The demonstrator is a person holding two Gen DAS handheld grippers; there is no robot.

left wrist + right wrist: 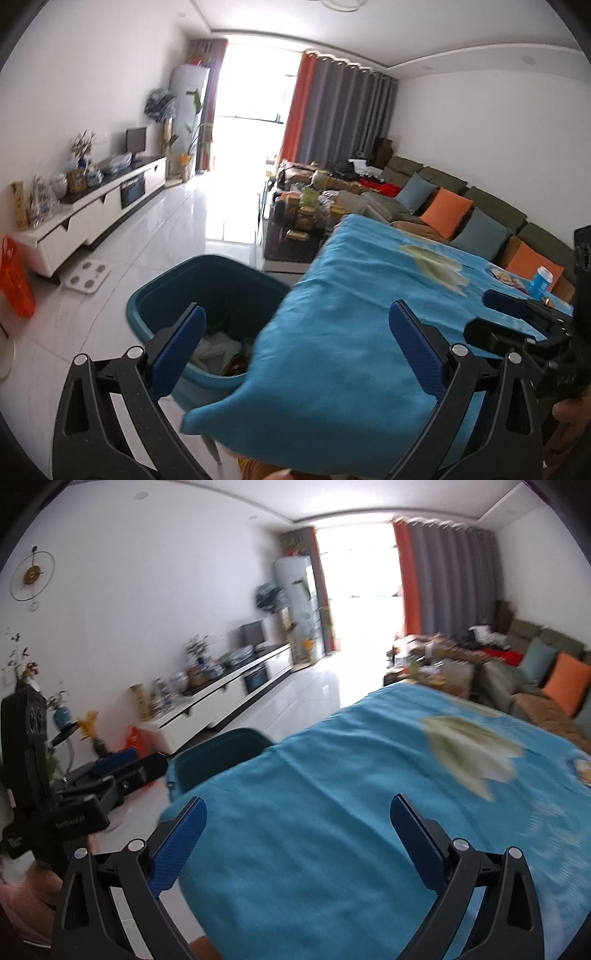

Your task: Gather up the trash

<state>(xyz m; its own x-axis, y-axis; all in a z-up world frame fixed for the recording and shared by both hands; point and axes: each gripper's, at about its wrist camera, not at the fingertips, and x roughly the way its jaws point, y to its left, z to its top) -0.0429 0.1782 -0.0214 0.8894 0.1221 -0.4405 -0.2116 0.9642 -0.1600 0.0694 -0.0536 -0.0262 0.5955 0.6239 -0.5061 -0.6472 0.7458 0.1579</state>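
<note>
A teal trash bin (pixel 173 291) stands on the floor beside the table, with plastic bags and scraps (pixel 218 350) inside; its rim shows in the right wrist view (pixel 221 738). My left gripper (pixel 297 325) is open and empty above the table corner and the bin. My right gripper (pixel 298 812) is open and empty over the blue tablecloth (pixel 332 794). A blue drink can (pixel 540 282) and a snack wrapper (pixel 508 277) sit at the table's far right. The right gripper also shows in the left wrist view (pixel 517 317), the left one in the right wrist view (pixel 122 764).
The cloth (pixel 369 295) has a pale leaf print (pixel 472 749). A sofa with orange and grey cushions (pixel 447 212) runs along the right wall. A cluttered coffee table (pixel 303 218), a white TV cabinet (pixel 99 210), a scale (pixel 86 278) and an orange bag (pixel 14 277) stand around.
</note>
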